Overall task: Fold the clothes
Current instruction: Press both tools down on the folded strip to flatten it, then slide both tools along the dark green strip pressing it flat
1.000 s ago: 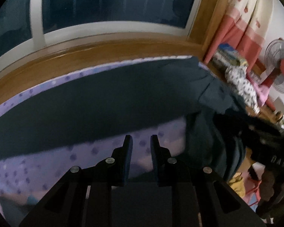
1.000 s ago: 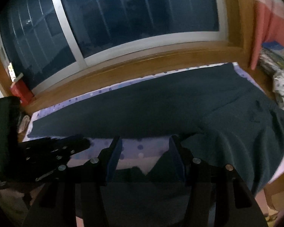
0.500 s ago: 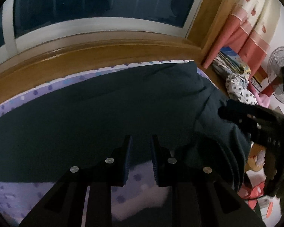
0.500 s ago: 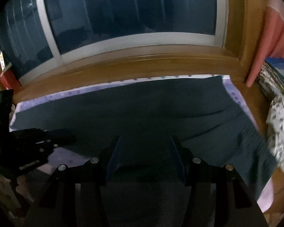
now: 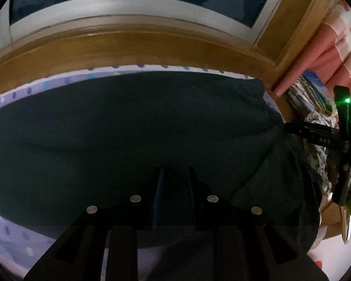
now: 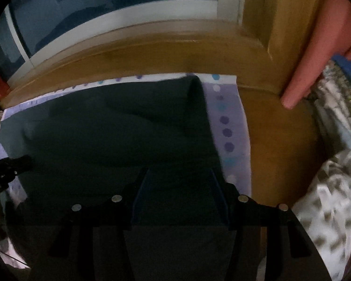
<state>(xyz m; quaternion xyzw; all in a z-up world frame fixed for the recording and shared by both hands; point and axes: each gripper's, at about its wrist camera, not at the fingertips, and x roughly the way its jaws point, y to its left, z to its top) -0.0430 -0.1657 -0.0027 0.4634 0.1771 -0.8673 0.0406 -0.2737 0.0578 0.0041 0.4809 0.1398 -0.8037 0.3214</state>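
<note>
A dark teal garment lies spread lengthwise on a purple dotted bed sheet. My left gripper hovers low over its near middle, fingers a narrow gap apart, with nothing seen pinched between them. My right gripper stands open and wide over the garment's right end, near the cloth's edge beside the sheet strip. The right gripper's black frame shows at the right in the left wrist view. In the right wrist view the left gripper's fingers poke in from the left.
A wooden window sill and dark window run behind the bed. To the right are a wooden ledge, a pink curtain, stacked fabrics and a white patterned cloth pile.
Both grippers have swept to the right along the bed and sunk closer to the garment. The right one now sits at the garment's right end. Neither gripper's jaw gap has changed.
</note>
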